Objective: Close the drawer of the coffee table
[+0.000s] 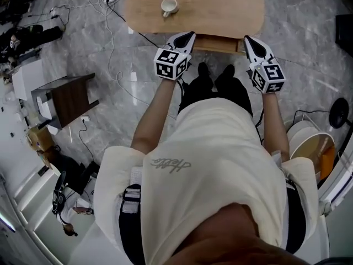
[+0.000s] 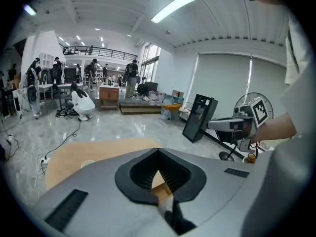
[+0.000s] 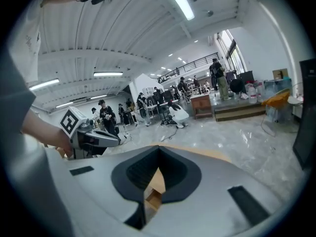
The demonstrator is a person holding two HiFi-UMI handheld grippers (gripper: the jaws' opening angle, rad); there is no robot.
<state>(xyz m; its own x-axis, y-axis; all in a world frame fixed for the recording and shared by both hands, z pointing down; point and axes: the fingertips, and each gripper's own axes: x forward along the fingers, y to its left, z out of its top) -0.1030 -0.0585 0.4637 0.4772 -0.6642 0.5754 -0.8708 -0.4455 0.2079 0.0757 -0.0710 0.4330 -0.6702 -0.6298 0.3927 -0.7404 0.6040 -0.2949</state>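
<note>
Position check, left side first. Left gripper [image 1: 189, 36]: jaws together, tips meeting in a point, nothing clamped. Only pale wood visible through the slot behind the tips in the left gripper view. Points forward and slightly rightward, tips at the left end of the drawer [image 1: 218, 44]. Contact with the front panel not confirmable from any view.

Drawer location: directly ahead of both tools, spanning the gap between them. Projects a short way out from under the near edge of the coffee table [image 1: 220, 12], toward the person. Judged partly open, by a small margin. Long axis of the front panel: side to side, square to the line of the jaws. Closing direction therefore straight ahead along the jaws, away from the body. Tabletop item: cup [image 1: 169, 6], beyond and left of the left gripper, well apart from the drawer. No interference expected.

Right gripper [image 1: 247, 38]: jaws likewise closed on themselves, empty, wood showing behind the tips in the right gripper view. Tips at the right end of the drawer front, angled slightly leftward. As near as its partner; neither hand favoured.

Recommended next move: push with both closed tips together, evenly, to keep the panel square and avoid racking in the runners.
</note>
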